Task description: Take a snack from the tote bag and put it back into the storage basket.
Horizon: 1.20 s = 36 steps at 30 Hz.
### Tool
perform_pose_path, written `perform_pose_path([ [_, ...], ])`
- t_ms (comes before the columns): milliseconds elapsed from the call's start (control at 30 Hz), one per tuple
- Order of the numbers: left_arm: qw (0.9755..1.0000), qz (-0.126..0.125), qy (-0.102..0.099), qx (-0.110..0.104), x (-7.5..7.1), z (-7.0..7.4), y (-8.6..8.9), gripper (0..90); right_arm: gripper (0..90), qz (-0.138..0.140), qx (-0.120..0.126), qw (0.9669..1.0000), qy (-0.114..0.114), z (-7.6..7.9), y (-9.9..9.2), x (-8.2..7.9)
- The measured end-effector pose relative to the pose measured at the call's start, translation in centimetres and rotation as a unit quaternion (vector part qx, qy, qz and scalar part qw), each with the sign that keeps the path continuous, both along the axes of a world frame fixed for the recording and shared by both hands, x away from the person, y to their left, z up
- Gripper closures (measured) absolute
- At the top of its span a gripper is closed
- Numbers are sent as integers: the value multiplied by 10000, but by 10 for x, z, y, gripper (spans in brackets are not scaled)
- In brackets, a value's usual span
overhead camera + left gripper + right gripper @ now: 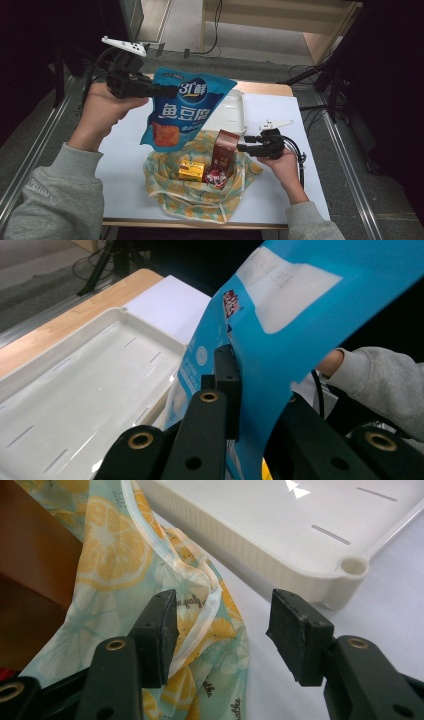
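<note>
Nearest the person, a lemon-print bag [200,192] lies slumped open on the white-covered bench [305,165], and a yellow box [191,170], a round red tin [216,176] and a brown carton [226,146] stand inside its mouth. At the bag's right edge the right gripper [243,144] rests low with its jaws apart; in the right gripper view the bag's pale handle strap [200,620] lies against the inner face of one pad, and nothing is pinched between them.

Higher and to the left, the left gripper [172,90] has its jaws clenched on the edge of a blue snack pouch [180,107], which hangs in the air above the bag and clear of everything in it. The left gripper view shows the pouch's film [280,355] clamped flat between the black pads.

Beyond the bag sits a white tray [231,112], just beside the fabric and empty where it shows.

The step in hand looks like unpacking: the pouch is lifted out and not yet set down. The next move probably calls for carrying the pouch over the tray's near rim, lowering it flat onto the floor of the tray, then releasing. The hanging pouch may swing and brush the carton.
</note>
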State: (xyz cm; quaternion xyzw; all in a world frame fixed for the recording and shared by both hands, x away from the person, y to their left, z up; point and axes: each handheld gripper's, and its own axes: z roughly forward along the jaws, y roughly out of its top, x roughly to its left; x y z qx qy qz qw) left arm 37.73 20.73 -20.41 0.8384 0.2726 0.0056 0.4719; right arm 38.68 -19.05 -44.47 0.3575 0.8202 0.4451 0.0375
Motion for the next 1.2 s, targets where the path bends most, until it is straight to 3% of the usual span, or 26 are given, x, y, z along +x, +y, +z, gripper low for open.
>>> perform_pose_path([
  [267, 9996, 276, 6, -108, 10, 3, 22, 899, 465, 37, 18, 10000, 11, 0, 4, 2],
  [400, 9989, 460, -3, -44, 17, 3, 28, 898, 465, 58, 7, 10000, -16, 0, 4, 2],
  [633, 9980, 626, -63, 94, 34, 0, 28, 898, 465, 61, 5, 10000, -43, 1, 4, 2],
  [867, 9977, 683, 26, -36, 58, -12, 29, 898, 465, 88, 27, 9999, -44, 2, 3, 1],
  [1000, 9969, 787, 18, 46, 69, -18, 27, 898, 465, 101, 7, 9999, -39, 2, 5, 0],
  [1200, 9962, 852, 164, 18, 88, -26, 22, 898, 465, 92, 19, 10000, -32, 2, 5, -1],
])
